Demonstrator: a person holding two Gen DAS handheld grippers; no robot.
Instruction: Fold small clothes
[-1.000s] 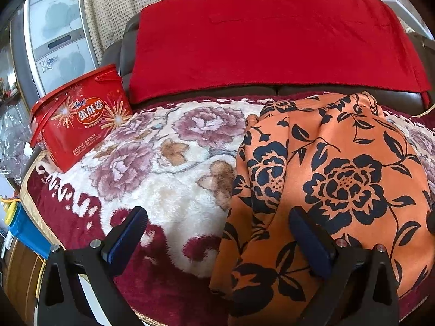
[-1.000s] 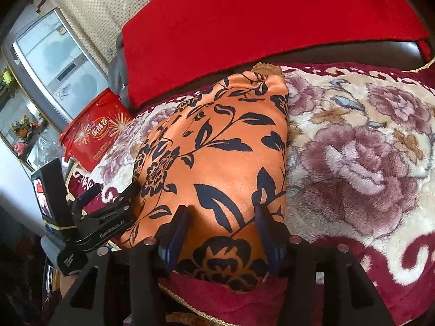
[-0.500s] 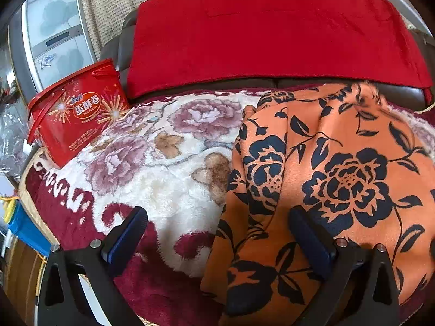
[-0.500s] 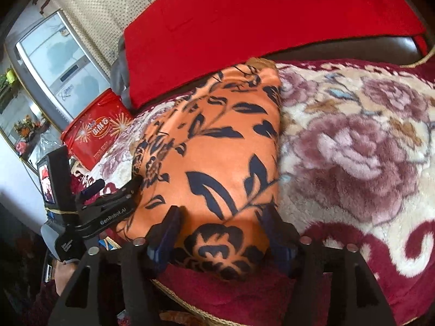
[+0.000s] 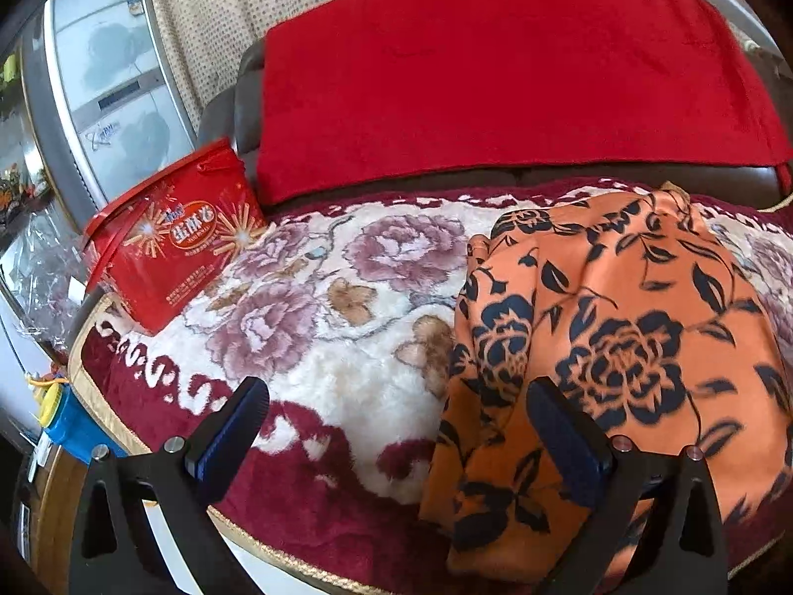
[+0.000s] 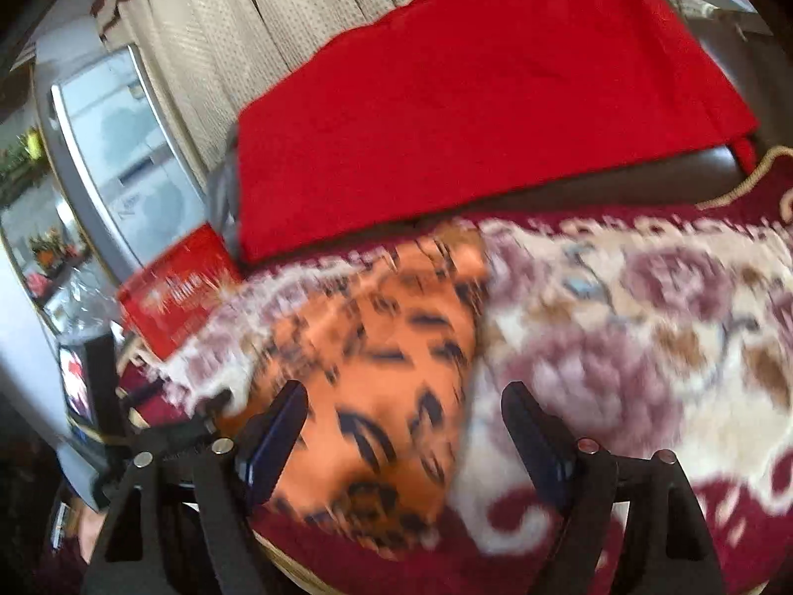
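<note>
An orange garment with black flowers (image 5: 619, 347) lies folded lengthwise on the floral blanket (image 5: 322, 327). My left gripper (image 5: 396, 436) is open and empty at the near edge; its right finger (image 5: 565, 441) is over the garment's left side. In the right wrist view, blurred by motion, the garment (image 6: 386, 372) lies left of centre. My right gripper (image 6: 406, 436) is open and empty over the garment's near right part. The left gripper's body (image 6: 109, 396) shows at the far left there.
A red tin with a handle (image 5: 173, 258) stands at the blanket's back left. A red cloth (image 5: 495, 74) drapes the dark sofa back behind. A silver appliance (image 5: 99, 89) and a blue item (image 5: 64, 421) are at the left.
My right gripper has opened wider and pulled back and up, letting go of the garment's near edge; its view is now blurred. My left gripper has shifted slightly left.
</note>
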